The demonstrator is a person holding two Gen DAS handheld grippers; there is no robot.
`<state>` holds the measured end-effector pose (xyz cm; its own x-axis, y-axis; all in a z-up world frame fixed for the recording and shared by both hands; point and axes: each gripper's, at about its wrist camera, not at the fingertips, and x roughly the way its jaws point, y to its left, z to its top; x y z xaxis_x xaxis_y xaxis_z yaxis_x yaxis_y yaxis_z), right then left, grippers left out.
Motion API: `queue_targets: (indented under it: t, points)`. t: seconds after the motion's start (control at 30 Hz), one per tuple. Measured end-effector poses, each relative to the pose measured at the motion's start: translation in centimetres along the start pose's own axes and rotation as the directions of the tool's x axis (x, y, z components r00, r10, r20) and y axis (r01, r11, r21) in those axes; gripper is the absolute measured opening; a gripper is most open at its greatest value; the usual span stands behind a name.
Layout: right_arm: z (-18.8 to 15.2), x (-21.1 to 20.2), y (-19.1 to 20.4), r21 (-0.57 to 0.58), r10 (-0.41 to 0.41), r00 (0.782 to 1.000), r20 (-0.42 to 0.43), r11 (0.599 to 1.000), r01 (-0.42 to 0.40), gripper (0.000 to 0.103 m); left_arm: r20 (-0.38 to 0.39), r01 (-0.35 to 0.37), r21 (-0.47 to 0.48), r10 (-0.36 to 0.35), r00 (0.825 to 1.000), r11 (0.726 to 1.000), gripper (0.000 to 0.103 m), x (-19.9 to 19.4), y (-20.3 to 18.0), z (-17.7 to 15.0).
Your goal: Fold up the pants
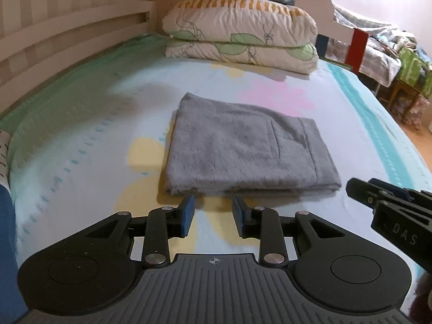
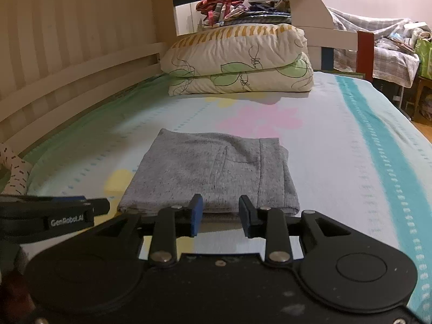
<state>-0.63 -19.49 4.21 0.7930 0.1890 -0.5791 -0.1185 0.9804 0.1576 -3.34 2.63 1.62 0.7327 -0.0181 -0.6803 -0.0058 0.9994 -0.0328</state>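
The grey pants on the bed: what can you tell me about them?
The grey pants look like soft, fleecy heathered knit, folded into a compact, roughly rectangular stack lying flat on the flowered bed sheet. A stitched pocket outline and a seam show on top. Layered folded edges face the cameras. Both open grippers, left gripper and right gripper, sit just short of it, holding nothing.

Grey fleece pants (image 1: 243, 145), folded into a rectangle, are seen lying on the pastel flowered bed (image 1: 81, 135), just beyond the parted, empty left tongs (image 1: 213, 209).
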Motion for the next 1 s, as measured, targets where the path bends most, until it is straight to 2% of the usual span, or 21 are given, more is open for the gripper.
queue_targets:
  t: [0.2, 1.0]
  points:
    - [-0.1, -1.0, 0.2, 0.011, 0.003, 1.0, 0.018, 1.0, -0.003, 0.035, 0.017, -0.038, 0.015, 0.038, 0.999, 0.999, 0.03, -0.4, -0.6, -0.2]
    - [-0.2, -1.9, 0.4, 0.02, 0.009, 0.999, 0.038, 1.0, -0.009, 0.038, 0.017, 0.008, 0.034, -0.009, 1.0, 0.999, 0.03, -0.8, -1.0, -0.4]
